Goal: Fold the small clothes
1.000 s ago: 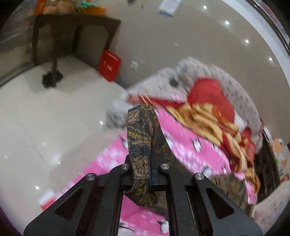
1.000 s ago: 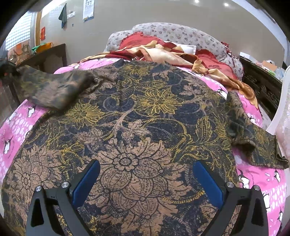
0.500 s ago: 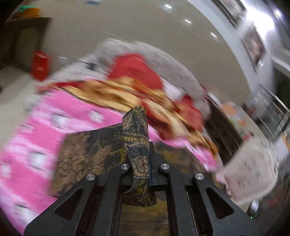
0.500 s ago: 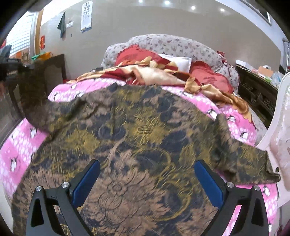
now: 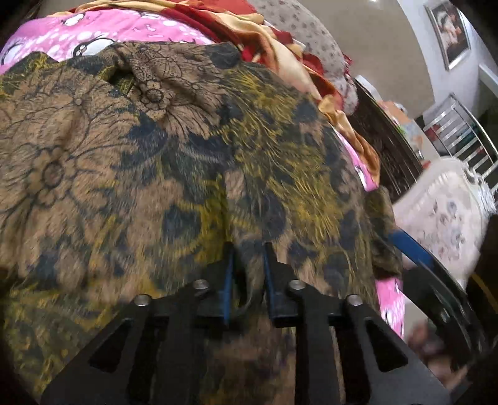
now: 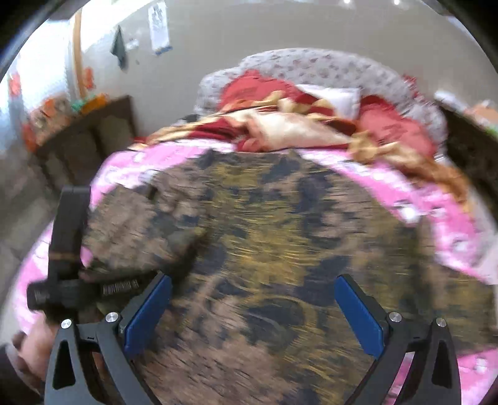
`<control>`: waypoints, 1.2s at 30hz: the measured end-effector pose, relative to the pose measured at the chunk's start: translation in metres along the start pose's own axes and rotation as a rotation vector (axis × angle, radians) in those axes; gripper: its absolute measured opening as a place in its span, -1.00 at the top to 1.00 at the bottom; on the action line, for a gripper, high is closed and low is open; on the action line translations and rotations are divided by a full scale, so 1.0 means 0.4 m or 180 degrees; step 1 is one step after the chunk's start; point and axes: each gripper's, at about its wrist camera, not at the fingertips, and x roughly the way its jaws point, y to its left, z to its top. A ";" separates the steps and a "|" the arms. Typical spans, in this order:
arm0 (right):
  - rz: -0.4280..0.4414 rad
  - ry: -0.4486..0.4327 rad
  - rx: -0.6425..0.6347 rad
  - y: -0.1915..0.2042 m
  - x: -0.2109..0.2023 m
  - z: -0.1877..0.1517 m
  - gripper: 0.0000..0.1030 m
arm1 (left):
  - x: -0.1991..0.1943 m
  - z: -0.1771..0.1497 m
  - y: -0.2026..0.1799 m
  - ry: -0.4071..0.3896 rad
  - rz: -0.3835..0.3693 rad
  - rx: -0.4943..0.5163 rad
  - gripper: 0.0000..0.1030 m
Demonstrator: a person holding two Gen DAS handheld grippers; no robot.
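A dark batik garment [image 5: 186,162] with brown and gold flowers lies spread on the pink bed sheet [image 5: 93,28]. Its left sleeve is folded over onto the body. My left gripper [image 5: 247,264] sits low over the garment with its jaws a little apart and cloth between them; the grip itself is blurred. In the right wrist view the same garment [image 6: 280,249] fills the middle, and my right gripper [image 6: 252,308] is wide open and empty just above it. The left gripper's body [image 6: 67,236] shows at the left there.
A red and gold blanket [image 6: 295,124] and a grey flowered pillow [image 6: 311,65] lie at the head of the bed. A dark wooden table [image 6: 90,131] stands to the left, a dark cabinet [image 5: 389,140] and a white chair [image 5: 445,224] to the right.
My left gripper has swung right and down, carrying the sleeve across and onto the garment's body. Its jaws have parted a little. The right gripper has stayed open and lifted back slightly.
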 end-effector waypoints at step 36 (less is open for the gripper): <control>0.0251 0.0483 0.0342 0.022 0.247 0.006 0.86 | -0.121 -0.144 0.113 -0.0404 0.0172 -0.0033 0.59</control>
